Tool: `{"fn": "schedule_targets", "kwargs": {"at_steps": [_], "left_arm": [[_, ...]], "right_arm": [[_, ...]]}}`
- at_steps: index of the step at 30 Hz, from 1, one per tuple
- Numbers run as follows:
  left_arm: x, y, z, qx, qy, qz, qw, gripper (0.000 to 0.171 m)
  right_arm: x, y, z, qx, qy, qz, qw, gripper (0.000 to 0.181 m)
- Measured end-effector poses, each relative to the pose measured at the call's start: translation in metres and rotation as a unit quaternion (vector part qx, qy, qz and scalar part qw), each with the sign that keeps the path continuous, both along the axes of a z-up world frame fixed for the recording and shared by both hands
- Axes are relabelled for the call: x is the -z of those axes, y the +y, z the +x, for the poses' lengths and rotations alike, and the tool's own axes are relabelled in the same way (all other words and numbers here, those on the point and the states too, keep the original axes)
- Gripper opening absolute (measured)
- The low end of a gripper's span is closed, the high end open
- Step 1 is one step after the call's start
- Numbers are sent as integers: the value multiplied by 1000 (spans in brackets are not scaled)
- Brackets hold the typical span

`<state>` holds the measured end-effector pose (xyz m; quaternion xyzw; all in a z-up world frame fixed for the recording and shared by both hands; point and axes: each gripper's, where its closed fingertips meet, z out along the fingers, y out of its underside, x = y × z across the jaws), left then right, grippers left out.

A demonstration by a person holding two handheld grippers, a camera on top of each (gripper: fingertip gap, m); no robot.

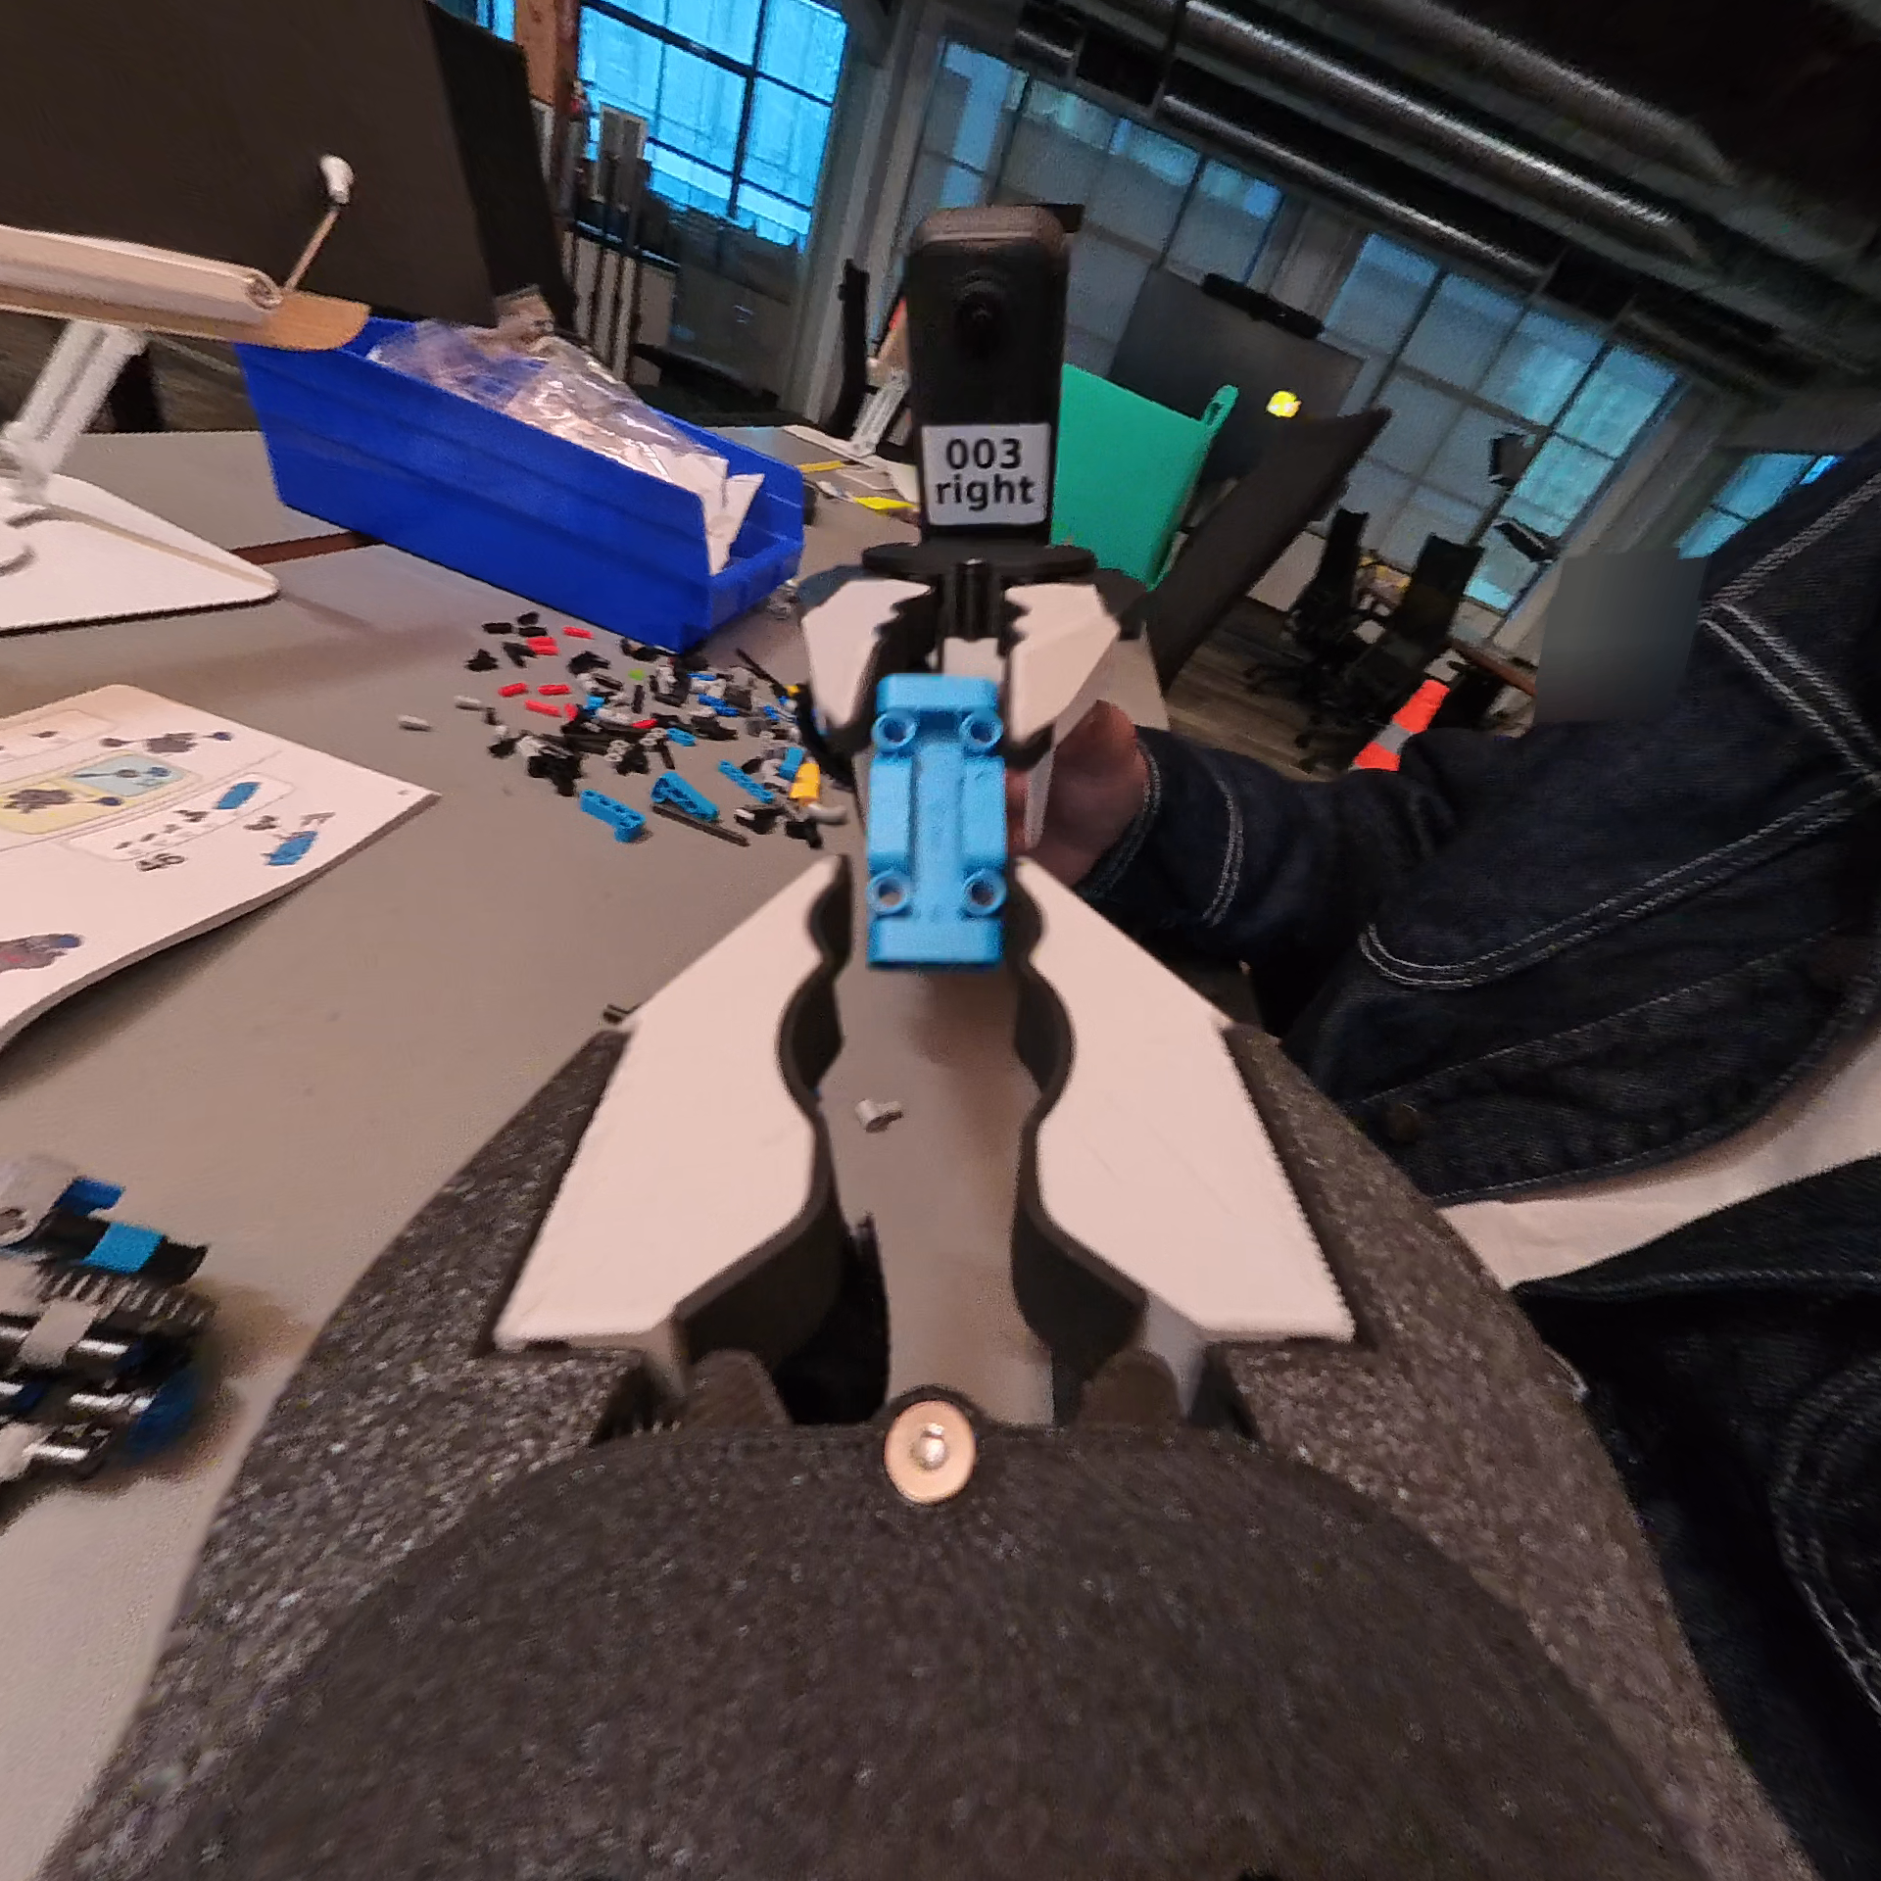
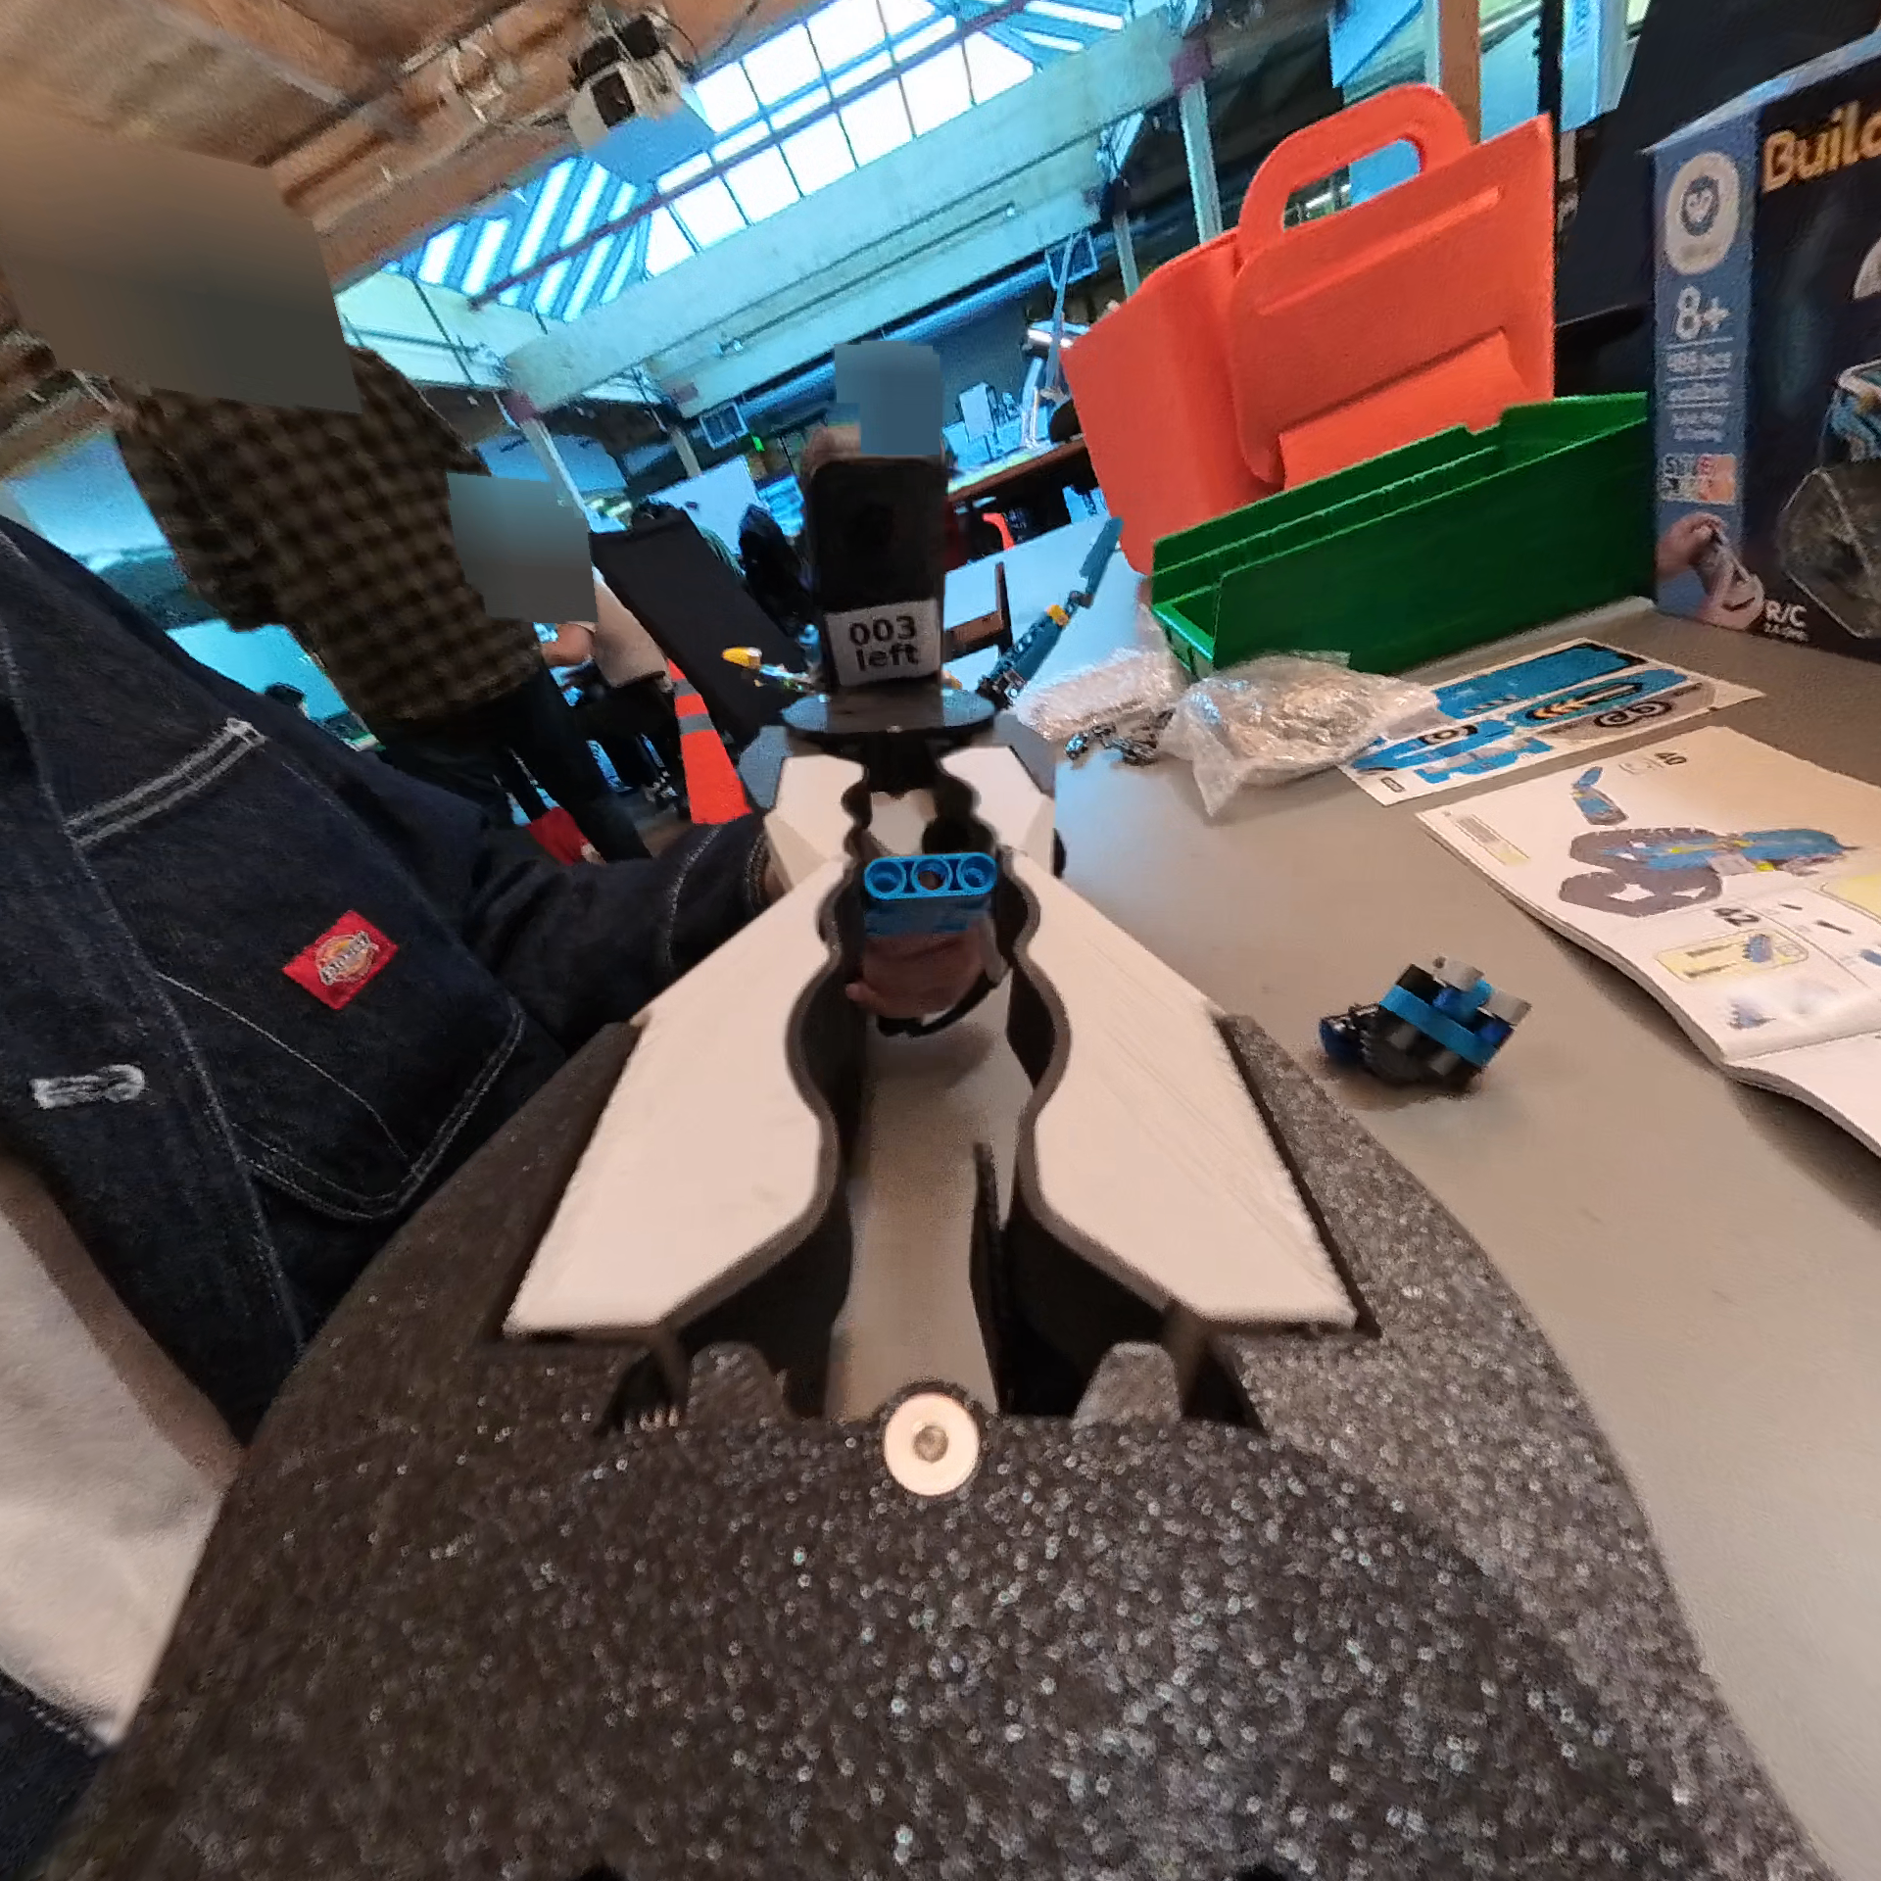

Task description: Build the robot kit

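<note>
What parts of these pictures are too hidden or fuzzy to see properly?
- Blue brick: in the right wrist view only its end shows; the fingers cover the rest.
- Small toy build: left wrist view, blurred and cut off by the left edge.
- Loose pieces: left wrist view, too small to sort.
- Boxed kit: right wrist view, cut off by the right edge.

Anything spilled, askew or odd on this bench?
Small parts lie scattered loose on the table beside the blue bin. One stray grey peg sits apart. Both claws grip one blue piece from opposite ends.
</note>
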<state>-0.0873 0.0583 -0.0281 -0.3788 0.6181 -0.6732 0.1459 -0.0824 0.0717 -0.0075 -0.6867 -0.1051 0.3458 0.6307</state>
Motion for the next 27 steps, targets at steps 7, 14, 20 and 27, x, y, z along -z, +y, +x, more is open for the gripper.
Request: {"fn": "schedule_targets", "kwargs": {"at_steps": [7, 14, 20, 27], "left_arm": [[-6, 19, 4, -63, -43, 40, 996, 26], [28, 26, 18, -170, -118, 344, 916, 26], [23, 22, 16, -170, -140, 348, 911, 26], [19, 15, 14, -192, -185, 359, 894, 28]], "right_arm": [[3, 2, 12, 23, -5, 0, 1000, 35], [30, 5, 19, -32, 141, -117, 983, 35], [33, 5, 22, -42, 170, -128, 976, 23], [35, 2, 12, -85, 209, -159, 961, 8]]}}
